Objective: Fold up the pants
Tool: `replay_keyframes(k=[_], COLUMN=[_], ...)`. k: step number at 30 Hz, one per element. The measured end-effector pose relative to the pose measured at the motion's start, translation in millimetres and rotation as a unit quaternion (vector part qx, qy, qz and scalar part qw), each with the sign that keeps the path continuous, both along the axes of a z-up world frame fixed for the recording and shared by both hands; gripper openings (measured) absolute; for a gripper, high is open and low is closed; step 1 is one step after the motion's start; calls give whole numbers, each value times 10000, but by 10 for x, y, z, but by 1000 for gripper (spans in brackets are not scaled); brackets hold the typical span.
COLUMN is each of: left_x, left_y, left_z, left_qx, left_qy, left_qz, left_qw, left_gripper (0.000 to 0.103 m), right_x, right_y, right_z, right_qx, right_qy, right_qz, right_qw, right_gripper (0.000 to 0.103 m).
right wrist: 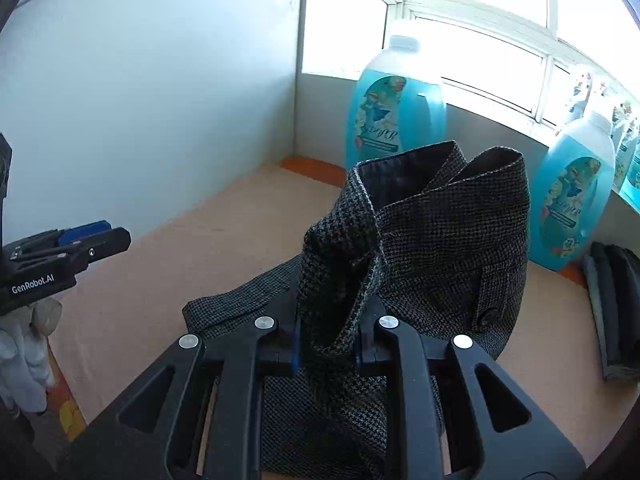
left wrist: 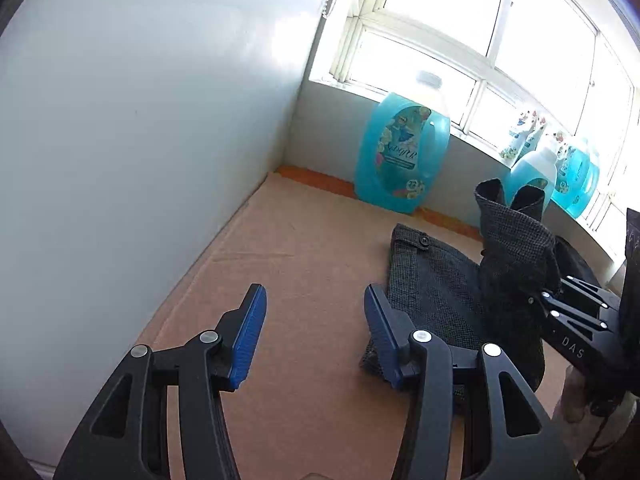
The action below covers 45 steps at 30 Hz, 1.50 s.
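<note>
**Right wrist view: trouser cloth pinched and raised, left tool standing free**

In the right wrist view, the right gripper (right wrist: 328, 344) is seen closed on a bunched fold of the pants (right wrist: 440, 240); the grey houndstooth cloth is squeezed between the blue pads and rises above the jaws, with the dark lining exposed at the top. It is judged that the cloth is held up in this way so that one part may be carried over the part that lies flat, a fold being in progress rather than finished.

The rest of the garment is spread on the cardboard-covered surface (left wrist: 304, 248), toward its far right side, with a buttoned band (left wrist: 416, 240) lying nearest the far edge. From the left wrist view the left gripper (left wrist: 316, 320) is seen wide open with nothing between its pads; its right finger is close to the near-left edge of the flat cloth, though contact cannot be judged. It is probably kept there to pin or take that edge once the raised part is brought across.

Blue detergent bottles (left wrist: 400, 152) are stood along the far edge beneath the window (left wrist: 480, 32), clear of the working area. A dark folded item (right wrist: 612, 312) lies at the right edge of the surface.
</note>
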<state>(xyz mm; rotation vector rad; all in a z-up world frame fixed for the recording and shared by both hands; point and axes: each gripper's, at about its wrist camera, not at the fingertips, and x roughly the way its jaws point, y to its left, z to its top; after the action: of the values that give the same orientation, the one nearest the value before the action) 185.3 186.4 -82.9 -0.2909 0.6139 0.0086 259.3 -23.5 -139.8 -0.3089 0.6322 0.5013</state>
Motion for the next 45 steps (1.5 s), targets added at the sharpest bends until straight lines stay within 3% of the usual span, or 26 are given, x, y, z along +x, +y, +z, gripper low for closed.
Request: replay_keyframes(k=[5,8,10,11,13,14,17,20,27,35,36,38,40,45], left_x=[-55,-65,-70,-64,-65,-63,-72,-46,73,370,382,390,386,350], left_y=[61,60,56,48,31,20,-61,-210,-720,-911,-908,-886,-857,-782], left_z=[-19,-27,-28,-27,-17,-14,-6,12,69,-132,-167,-238,-305,-467], left_qx=[57,60,55,52,31,14,3,30,339,532,507,499,463,526], left_qy=[24,22,20,19,7,-4,-22,-27,-97,293,321,385,445,582], left_qz=[76,81,68,56,38,16,-82,-293,-936,-1262,-1263,-1240,-1241,-1089], left_qw=[10000,9999,10000,10000,10000,10000,10000,9996,9950,9901,9902,9903,9902,9910], left_gripper=[50,50,50,50,50,50,50,50,50,54,53,32,23,20], right_x=[-6,-10,-16,-16,-56,-100,-196,-163,530,1224,1269,1351,1438,1687], right_y=[418,448,431,407,297,220,-91,-419,-857,-695,-629,-493,-353,-59], right_z=[-405,-499,-496,-477,-375,-299,-67,109,234,97,59,-26,-130,-442], right_qx=[-659,-717,-650,-589,-269,-52,587,872,916,654,603,444,283,-233], right_qy=[241,255,354,450,618,645,716,564,698,1319,1382,1407,1450,1389], right_qz=[393,443,592,688,950,1026,1258,1105,471,641,707,790,860,732], right_qw=[9968,9961,9955,9949,9932,9926,9877,9884,9922,9870,9860,9859,9853,9873], right_gripper=[17,17,24,25,42,45,46,46,46,46,46,46,46,46])
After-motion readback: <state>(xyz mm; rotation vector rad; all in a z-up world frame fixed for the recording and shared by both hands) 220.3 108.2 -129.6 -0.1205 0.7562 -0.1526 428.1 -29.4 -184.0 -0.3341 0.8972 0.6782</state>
